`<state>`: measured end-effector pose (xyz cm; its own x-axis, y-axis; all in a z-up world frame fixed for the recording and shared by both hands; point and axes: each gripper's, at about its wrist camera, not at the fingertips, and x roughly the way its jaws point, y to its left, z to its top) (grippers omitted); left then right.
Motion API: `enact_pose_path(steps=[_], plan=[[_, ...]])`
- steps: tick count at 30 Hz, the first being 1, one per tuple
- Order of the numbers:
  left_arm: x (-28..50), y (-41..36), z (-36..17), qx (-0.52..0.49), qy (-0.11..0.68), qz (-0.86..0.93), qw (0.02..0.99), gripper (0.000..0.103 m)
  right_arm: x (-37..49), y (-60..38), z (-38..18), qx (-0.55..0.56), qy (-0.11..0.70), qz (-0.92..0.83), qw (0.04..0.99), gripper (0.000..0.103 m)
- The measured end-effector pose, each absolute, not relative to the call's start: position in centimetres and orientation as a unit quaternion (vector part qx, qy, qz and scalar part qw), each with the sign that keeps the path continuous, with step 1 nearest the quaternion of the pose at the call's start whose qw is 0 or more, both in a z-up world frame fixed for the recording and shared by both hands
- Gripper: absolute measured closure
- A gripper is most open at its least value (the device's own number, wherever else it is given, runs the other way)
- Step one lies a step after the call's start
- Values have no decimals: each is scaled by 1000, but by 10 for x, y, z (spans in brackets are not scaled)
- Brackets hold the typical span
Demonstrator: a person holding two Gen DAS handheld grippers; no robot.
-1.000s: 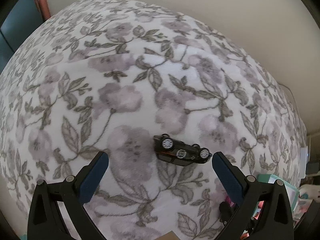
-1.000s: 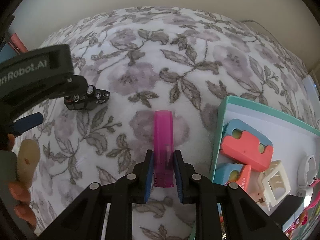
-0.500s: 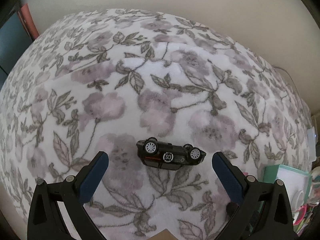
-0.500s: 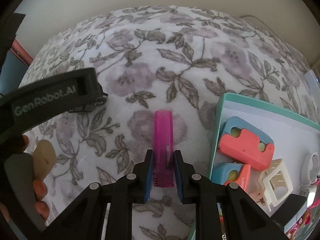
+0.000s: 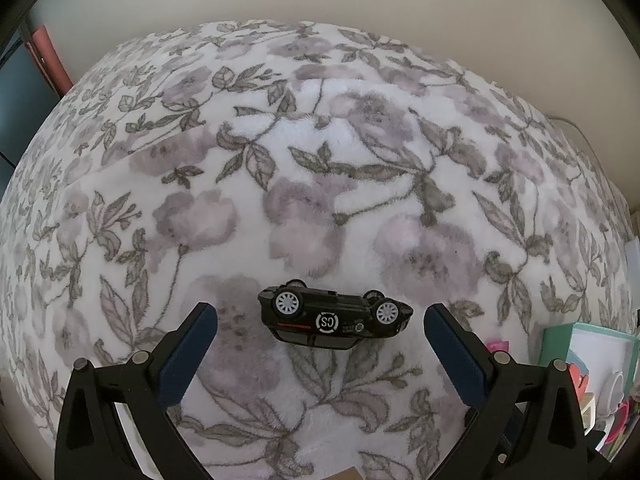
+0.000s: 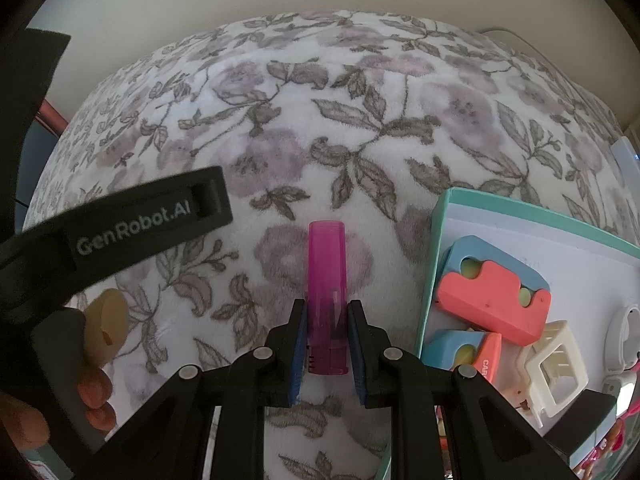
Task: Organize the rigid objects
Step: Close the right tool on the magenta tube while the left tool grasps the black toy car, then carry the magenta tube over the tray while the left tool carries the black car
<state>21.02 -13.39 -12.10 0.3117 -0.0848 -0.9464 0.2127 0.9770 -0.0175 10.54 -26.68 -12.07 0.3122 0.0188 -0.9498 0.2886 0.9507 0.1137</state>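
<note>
A black toy car (image 5: 334, 318) lies upside down on the floral blanket (image 5: 320, 184), wheels up. My left gripper (image 5: 320, 320) is wide open with the car between its blue pads, not touching. My right gripper (image 6: 327, 312) is shut on a translucent magenta lighter (image 6: 326, 280), held just above the blanket, left of a teal-rimmed white box (image 6: 440, 216). The left gripper's black body (image 6: 120, 232) crosses the right wrist view and hides the car there.
The box holds coral and blue punches (image 6: 492, 300), a cream hair claw (image 6: 556, 364) and other small items. It shows at the right edge of the left wrist view (image 5: 560, 344). A wall stands behind the bed. The holder's fingers (image 6: 94, 400) show at lower left.
My left gripper has moved so the upside-down car sits centred and closer between its open pads. The right gripper keeps holding the lighter, nearly still.
</note>
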Motion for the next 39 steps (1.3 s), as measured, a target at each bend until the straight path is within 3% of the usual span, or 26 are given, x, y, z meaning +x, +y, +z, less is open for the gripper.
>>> enact_pose_path(steps=[2,3,4,18,39], plan=[[207,-130,-119,56,581,-92,807,13,105,-267,-121,132,580,-84,799,82],[207,-130,-120,54,582,-95,806,26,106,-267,-121,133,580,-84,799,82],[207,-131,-120,54,583,-95,805,28,105,-266,-121,134,580,-85,799,82],[205,-125,-109,49,586,-91,804,28,105,-259,-122,130,583,-89,797,82],[153,-133,-5,32,508,-128,851,28,55,-268,-64,162,547,-124,812,82]])
